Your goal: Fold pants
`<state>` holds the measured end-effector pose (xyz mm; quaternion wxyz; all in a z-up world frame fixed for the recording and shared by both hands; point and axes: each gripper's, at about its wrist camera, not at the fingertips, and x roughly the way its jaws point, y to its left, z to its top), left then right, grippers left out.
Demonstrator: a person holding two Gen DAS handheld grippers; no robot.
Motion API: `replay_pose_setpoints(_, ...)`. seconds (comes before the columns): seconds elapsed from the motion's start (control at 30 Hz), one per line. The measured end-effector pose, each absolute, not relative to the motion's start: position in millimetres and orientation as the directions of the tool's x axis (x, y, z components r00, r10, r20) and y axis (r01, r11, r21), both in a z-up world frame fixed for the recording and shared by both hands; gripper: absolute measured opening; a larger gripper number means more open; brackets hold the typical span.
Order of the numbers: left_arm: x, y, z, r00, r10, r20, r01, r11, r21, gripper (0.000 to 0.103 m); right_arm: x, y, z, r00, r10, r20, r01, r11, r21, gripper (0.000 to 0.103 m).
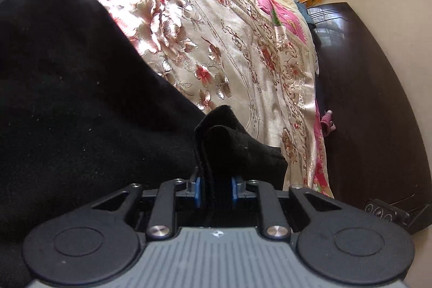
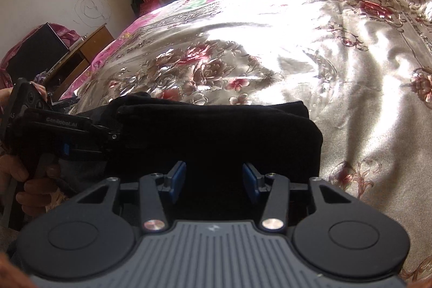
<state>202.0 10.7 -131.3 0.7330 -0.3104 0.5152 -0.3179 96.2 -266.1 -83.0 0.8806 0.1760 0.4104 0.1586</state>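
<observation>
Pants [image 2: 216, 136] lie folded — only left view shows a cuff [image 1: 216, 142] between tongs [image 1: 216, 189]

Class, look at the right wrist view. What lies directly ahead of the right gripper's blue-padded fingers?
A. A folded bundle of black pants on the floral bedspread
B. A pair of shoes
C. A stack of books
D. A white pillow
A. The black pants lie as a folded bundle on the floral bedspread, straight ahead of the right gripper, whose jaws stand apart without pressing on the cloth.
</observation>
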Motion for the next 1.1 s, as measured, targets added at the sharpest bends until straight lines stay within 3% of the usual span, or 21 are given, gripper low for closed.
replay_pose_setpoints(0.07, 201, 12, -140, 0.274, -0.776, -0.568, 0.143, 0.617, -0.774, 0.058, 99, -259, -90, 0.591, 0.428, -0.684, -0.143, 0.89, 0.434, 0.041)
replay_pose_setpoints(0.3, 203, -2, -152, 0.276, -0.748, -0.603, 0.159, 0.654, -0.739, 0.059, 95, -249, -93, 0.568, 0.438, -0.697, -0.188, 0.893, 0.408, 0.04)
replay_pose_setpoints(0.33, 203, -6, -151, 0.281, -0.736, -0.616, 0.164, 0.669, -0.725, 0.058, 96, -250, -93, 0.567, 0.44, -0.696, -0.185, 0.892, 0.413, 0.04)
replay_pose_setpoints(0.4, 202, -14, -146, 0.293, -0.697, -0.655, 0.181, 0.713, -0.678, 0.041, 97, -252, -93, 0.569, 0.44, -0.695, -0.175, 0.89, 0.421, 0.04)
replay_pose_setpoints(0.43, 202, -18, -144, 0.298, -0.662, -0.687, 0.191, 0.747, -0.637, 0.021, 97, -253, -93, 0.571, 0.44, -0.693, -0.171, 0.89, 0.423, 0.04)
replay_pose_setpoints(0.93, 207, 29, -69, 0.434, -0.502, -0.748, 0.236, 0.865, -0.443, 0.022, 104, -247, -70, 0.617, 0.415, -0.669, -0.153, 0.897, 0.415, 0.045)
replay_pose_setpoints(1.1, 206, 66, -56, 0.478, -0.447, -0.756, 0.218, 0.894, -0.391, 0.022, 111, -226, -71, 0.606, 0.436, -0.665, -0.179, 0.89, 0.419, 0.051)
